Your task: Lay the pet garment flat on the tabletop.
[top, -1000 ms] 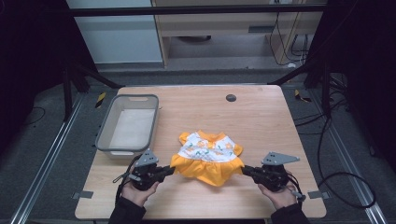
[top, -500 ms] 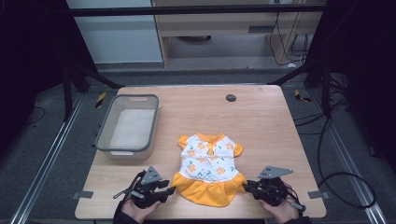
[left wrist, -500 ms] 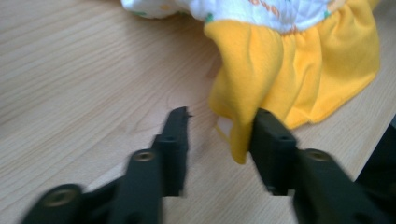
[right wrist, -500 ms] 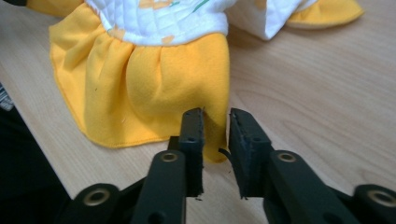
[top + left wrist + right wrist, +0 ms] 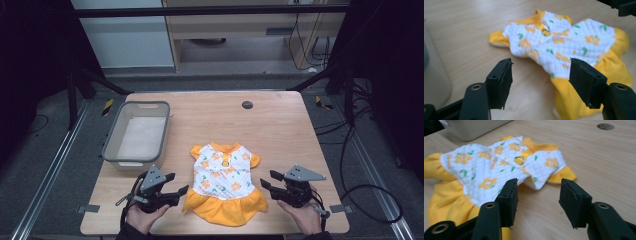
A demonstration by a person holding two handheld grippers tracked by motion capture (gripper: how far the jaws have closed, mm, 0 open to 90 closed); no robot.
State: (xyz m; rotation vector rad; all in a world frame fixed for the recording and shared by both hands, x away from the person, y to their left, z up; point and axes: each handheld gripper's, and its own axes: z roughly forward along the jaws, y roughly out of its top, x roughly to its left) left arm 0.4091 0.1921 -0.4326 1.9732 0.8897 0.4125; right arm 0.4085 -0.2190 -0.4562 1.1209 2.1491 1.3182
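A small dress (image 5: 224, 178) lies spread flat near the table's front edge, with a white quilted top printed with orange flowers, a yellow collar and a yellow skirt. My left gripper (image 5: 181, 192) rests open just left of the skirt hem, holding nothing. In the left gripper view the dress (image 5: 564, 47) lies beyond the open jaws of the left gripper (image 5: 546, 82). My right gripper (image 5: 266, 181) stands open just right of the skirt, also with nothing in it. The right gripper view shows the dress (image 5: 491, 170) ahead and left of the right gripper (image 5: 537, 200).
A grey plastic bin (image 5: 114, 141) sits on the table's left side, behind my left gripper. A round dark grommet (image 5: 247, 105) is set into the wooden tabletop (image 5: 285, 130) near its far edge. Cables hang off the right of the table.
The dress was bunched up and held between both grippers; it has been pulled toward the front edge and laid flat. Both grippers have let go and now stand open beside it.
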